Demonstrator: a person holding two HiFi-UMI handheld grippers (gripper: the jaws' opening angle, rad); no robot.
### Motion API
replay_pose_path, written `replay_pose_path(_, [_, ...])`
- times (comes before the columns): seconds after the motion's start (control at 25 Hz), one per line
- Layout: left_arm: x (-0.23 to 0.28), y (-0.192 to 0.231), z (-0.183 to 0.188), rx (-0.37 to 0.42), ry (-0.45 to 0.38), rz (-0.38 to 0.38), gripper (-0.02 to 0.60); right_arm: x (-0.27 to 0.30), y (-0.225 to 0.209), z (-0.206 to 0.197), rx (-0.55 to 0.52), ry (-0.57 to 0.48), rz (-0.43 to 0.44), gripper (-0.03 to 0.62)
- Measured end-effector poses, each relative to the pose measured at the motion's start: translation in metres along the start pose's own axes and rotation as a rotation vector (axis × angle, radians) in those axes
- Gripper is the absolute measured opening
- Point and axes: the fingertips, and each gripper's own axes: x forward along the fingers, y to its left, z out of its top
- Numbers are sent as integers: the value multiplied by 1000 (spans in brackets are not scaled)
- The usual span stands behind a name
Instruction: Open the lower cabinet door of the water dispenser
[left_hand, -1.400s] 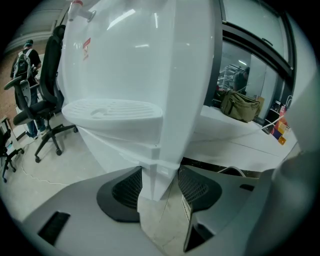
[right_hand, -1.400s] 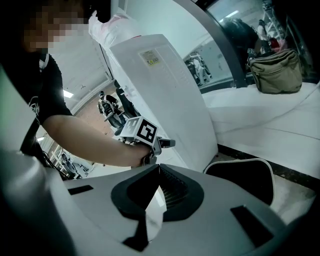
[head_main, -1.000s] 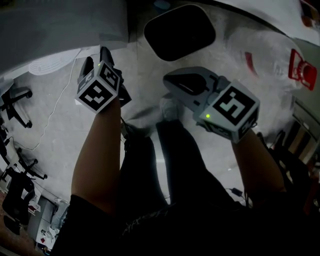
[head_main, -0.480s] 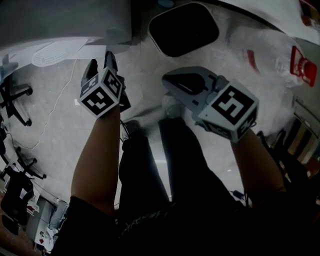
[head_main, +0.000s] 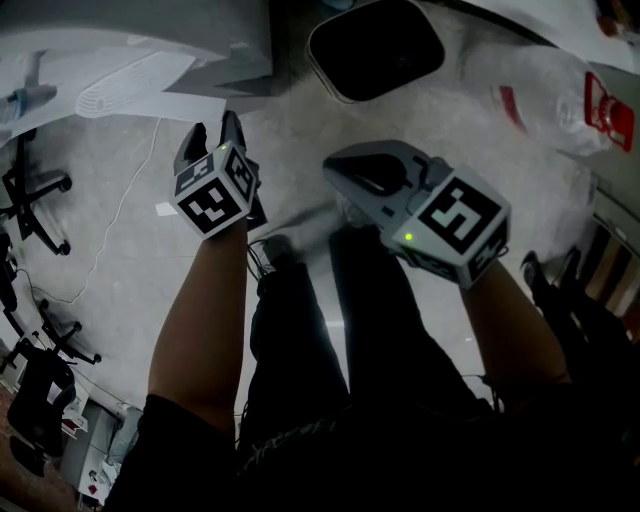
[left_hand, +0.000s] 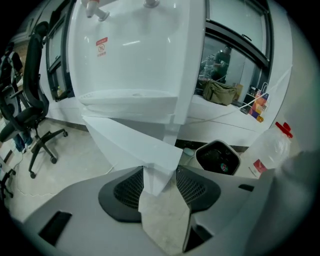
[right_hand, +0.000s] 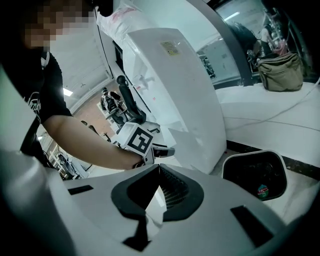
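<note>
White plastic water dispenser (left_hand: 135, 55) stands on the pale floor (head_main: 120, 260). The lower cabinet door (left_hand: 132, 142) sits under the drip tray. It reads as a slanted white panel, seemingly angled out from the cabinet front. How far it is open I cannot tell.

Left gripper (head_main: 213, 132) is pitched steeply down at the cabinet's lower front, presumably because the door sits close to the floor. Its jaws are apart and closing. Its own view frames the door's lower corner in the gap between the mesh pads (left_hand: 127, 190). The head view shows the fingertips just short of the white body, so I judge there is no pressure on the door yet.

Right gripper (head_main: 338, 168) is held aside above the person's leg, apart from the dispenser. Its jaws are drawn together at the tips with nothing between them. It is likely parked there to leave the left gripper room to work the door.

Black-lined bin (head_main: 378, 45) sits just beside the dispenser, and a door swinging that way could meet it. Office chair (left_hand: 30, 115) is well off to the other side.

Judgement: the step in hand is taking hold of the door edge, and the task is not finished.
</note>
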Motion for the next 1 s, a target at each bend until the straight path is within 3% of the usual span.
replay_pose_path(0.44, [-17,15,-23,22,30,-23,207,12,33,3,-18,-9,-23,12])
replay_pose_path(1.0, [-39,50,-50,115,79,-91,175,48,82,7,-8,-43,-63,12])
